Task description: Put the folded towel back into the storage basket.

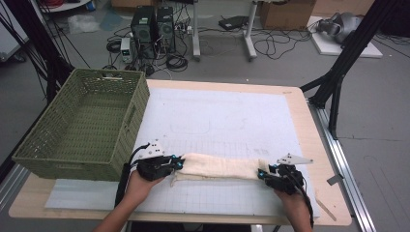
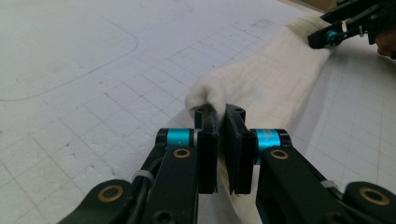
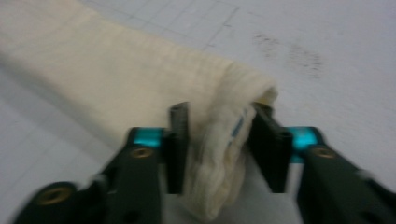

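A cream towel, folded into a long narrow strip, lies across the near part of the white grid mat. My left gripper is at its left end. In the left gripper view the gripper is shut on a pinch of the towel's edge. My right gripper is at the strip's right end. In the blurred right gripper view the gripper has its jaws pressed against both sides of the thick bunched end of the towel. The right gripper also appears far off in the left gripper view.
An empty green wicker basket stands at the table's left side, close to my left gripper. The wooden table edge runs along the right. Computers and cables sit on the floor beyond the table.
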A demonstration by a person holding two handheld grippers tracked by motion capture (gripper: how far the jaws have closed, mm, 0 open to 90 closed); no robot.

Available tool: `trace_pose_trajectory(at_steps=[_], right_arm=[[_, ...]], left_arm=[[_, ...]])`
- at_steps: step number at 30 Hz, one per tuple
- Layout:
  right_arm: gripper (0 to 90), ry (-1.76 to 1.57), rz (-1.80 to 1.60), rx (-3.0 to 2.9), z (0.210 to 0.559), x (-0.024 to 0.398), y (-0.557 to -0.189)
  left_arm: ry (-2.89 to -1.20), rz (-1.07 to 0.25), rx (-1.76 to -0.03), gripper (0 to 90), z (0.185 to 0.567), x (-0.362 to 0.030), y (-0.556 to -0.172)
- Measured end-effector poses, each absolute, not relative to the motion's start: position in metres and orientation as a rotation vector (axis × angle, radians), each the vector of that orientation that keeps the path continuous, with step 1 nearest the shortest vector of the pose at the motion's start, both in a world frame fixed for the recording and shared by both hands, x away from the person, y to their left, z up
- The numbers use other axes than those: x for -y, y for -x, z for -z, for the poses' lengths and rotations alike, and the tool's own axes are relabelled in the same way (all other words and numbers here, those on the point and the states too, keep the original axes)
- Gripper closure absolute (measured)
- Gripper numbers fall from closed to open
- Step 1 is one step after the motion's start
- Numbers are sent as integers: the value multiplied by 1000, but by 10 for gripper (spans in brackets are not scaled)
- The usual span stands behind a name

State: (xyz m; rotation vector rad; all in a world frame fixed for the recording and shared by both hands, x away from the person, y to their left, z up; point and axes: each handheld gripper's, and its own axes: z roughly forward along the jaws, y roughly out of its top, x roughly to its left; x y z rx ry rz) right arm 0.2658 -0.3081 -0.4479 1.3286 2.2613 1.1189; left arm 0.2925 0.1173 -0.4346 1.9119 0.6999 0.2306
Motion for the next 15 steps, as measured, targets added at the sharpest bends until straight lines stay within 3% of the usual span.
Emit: trace_pose_trajectory(at_steps=[2, 15], right_arm=[[789, -1297, -1108, -2284, 446, 305, -266], [806, -1133, -1231, -2212, 430, 306, -267]], left_arm=[[-1911, -231, -702, 840, 434, -118, -292], [-1860, -259, -698, 844, 417, -131, -287]])
